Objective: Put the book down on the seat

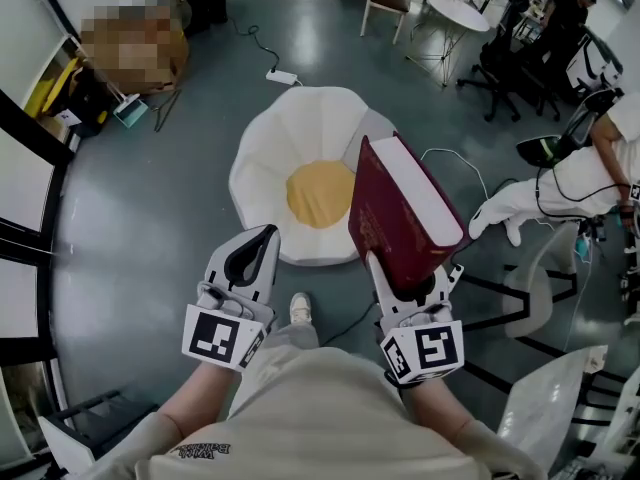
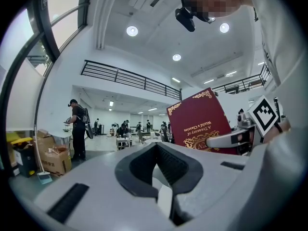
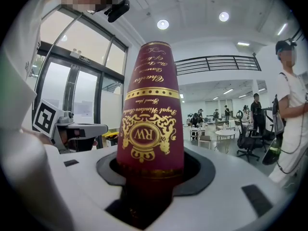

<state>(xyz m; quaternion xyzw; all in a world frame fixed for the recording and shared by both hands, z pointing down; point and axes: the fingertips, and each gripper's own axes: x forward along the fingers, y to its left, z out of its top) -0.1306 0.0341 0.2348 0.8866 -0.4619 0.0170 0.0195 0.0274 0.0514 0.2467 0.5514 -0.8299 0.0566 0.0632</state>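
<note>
Head view: book [image 1: 400, 218], dark red with gold print, stands on end in the air and overlaps the right edge of the seat [image 1: 290, 138].
Right gripper [image 1: 405, 283]: jaws clamped on the book's lower end.
Left gripper [image 1: 250, 258]: jaws closed together, nothing between them; on the person's side of the seat.
Seat: white petal-shaped cushion with a yellow centre, on the grey floor [image 1: 150, 218].
</note>
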